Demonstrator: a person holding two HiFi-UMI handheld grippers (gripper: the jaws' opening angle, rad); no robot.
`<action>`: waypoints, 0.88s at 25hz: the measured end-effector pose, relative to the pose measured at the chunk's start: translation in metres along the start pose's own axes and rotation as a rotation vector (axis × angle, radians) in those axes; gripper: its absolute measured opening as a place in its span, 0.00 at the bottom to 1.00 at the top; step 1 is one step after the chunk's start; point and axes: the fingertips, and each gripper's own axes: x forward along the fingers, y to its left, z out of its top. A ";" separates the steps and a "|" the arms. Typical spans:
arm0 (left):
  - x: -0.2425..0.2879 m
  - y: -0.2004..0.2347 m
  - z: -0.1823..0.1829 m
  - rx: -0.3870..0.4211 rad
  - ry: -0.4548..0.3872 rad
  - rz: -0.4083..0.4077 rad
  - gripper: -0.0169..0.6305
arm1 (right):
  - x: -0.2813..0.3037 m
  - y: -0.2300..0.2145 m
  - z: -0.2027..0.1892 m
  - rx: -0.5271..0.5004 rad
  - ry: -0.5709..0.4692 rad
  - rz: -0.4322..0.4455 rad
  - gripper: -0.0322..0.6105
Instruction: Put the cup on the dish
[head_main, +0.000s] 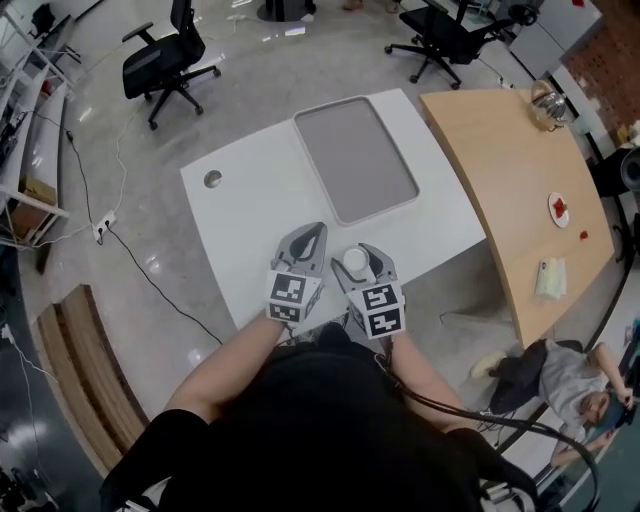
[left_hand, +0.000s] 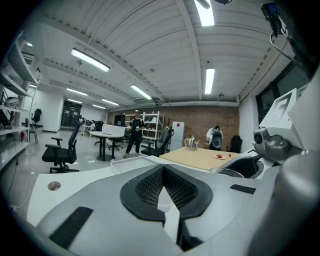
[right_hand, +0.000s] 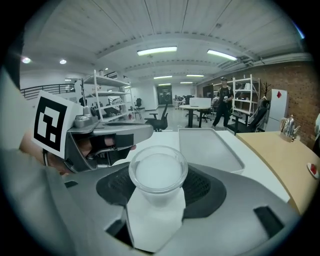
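- Right gripper (head_main: 358, 257) clamped on a clear cup (right_hand: 158, 173), cup upright between the jaws.
- Cup is held over the near edge of the white surface (head_main: 250, 215), not on the dish.
- Dish (head_main: 356, 160) is a grey tray, empty, farther back on the surface, well apart from the cup.
- Left gripper (left_hand: 162, 171) just beside the right one, jaw tips together, nothing between them.

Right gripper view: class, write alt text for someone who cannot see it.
The right gripper clamps a clear cup between its jaws, seen from above the rim. Beyond it a grey tray lies on the white table, with the left gripper at left.
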 end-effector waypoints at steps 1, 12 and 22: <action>0.001 -0.002 0.010 -0.003 -0.011 -0.004 0.04 | -0.004 -0.004 0.008 -0.003 -0.006 -0.007 0.43; 0.020 -0.007 0.065 0.030 -0.089 0.007 0.04 | -0.022 -0.046 0.074 -0.047 -0.076 -0.033 0.44; 0.065 0.017 0.068 0.027 -0.059 0.057 0.04 | 0.023 -0.091 0.093 -0.061 -0.065 -0.019 0.44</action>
